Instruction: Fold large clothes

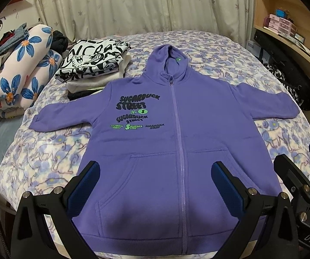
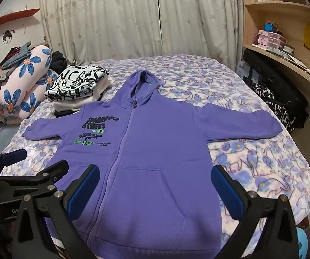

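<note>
A purple zip hoodie lies flat and face up on the bed, zipped, sleeves spread to both sides, hood toward the curtains. Dark and green lettering sits on its chest. My left gripper hovers open above the hem near the front pockets, nothing between its blue pads. My right gripper is also open, over the right pocket area, holding nothing. In the left wrist view the right gripper shows at the right edge; in the right wrist view the left gripper shows at the left edge.
A stack of folded clothes lies by the hoodie's left sleeve. A rolled floral quilt lies further left. A dark bag and wooden shelves border the bed's right side. The bedspread is patterned purple.
</note>
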